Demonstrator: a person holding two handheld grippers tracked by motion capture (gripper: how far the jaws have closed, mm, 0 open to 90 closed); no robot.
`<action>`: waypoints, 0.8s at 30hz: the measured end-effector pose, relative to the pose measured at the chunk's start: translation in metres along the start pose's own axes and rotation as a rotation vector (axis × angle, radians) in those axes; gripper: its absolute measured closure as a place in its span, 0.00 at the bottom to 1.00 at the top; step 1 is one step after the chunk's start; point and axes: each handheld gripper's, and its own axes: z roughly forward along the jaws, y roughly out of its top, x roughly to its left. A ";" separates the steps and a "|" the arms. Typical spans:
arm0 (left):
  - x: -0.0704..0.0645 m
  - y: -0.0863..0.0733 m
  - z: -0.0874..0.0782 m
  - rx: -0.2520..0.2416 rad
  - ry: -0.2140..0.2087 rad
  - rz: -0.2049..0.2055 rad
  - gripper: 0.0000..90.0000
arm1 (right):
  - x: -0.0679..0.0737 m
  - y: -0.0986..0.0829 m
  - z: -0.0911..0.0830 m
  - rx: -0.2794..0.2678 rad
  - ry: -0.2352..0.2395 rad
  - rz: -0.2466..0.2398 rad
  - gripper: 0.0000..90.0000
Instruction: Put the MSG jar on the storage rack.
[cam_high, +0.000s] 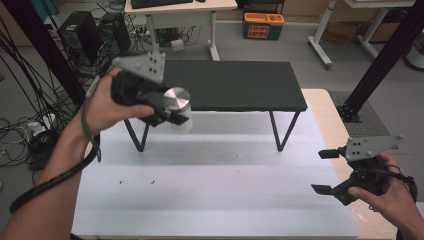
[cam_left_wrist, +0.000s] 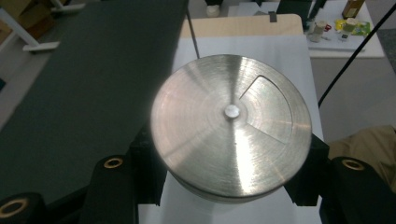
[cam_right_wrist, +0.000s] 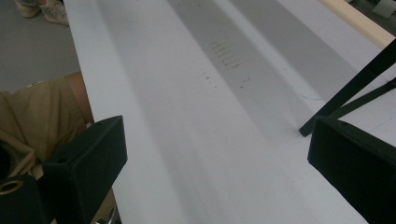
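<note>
Left jaws: pressed on opposite sides of the metal-lidded jar (cam_left_wrist: 231, 128); left gripper (cam_high: 165, 107) holds it in the air.
Jar position: far left, just in front of the black bench (cam_high: 240, 85), above the white table (cam_high: 215, 200).
Jar axis: tilted, lid toward the camera; clear body below.
Lid: brushed metal disc, centre rivet, wedge-shaped flap.
Right jaws: spread, nothing between them; right gripper (cam_high: 327, 172) sits near right, well apart from the jar.
Nearer hand: left.
Obstruction: bench top and legs, judged the nearest hazard.

Jar (cam_left_wrist: 231, 126) body hidden beneath its lid (cam_left_wrist: 219, 140)
</note>
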 end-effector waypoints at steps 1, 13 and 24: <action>0.004 0.005 -0.001 -0.003 0.004 -0.003 0.48 | 0.000 0.000 0.000 0.000 0.000 0.000 0.05; 0.082 0.044 0.027 -0.080 0.027 -0.081 0.48 | -0.004 0.010 -0.001 0.028 0.005 -0.015 0.05; 0.123 0.036 0.082 -0.059 0.052 -0.168 0.48 | -0.008 0.007 -0.005 0.040 -0.004 0.001 0.05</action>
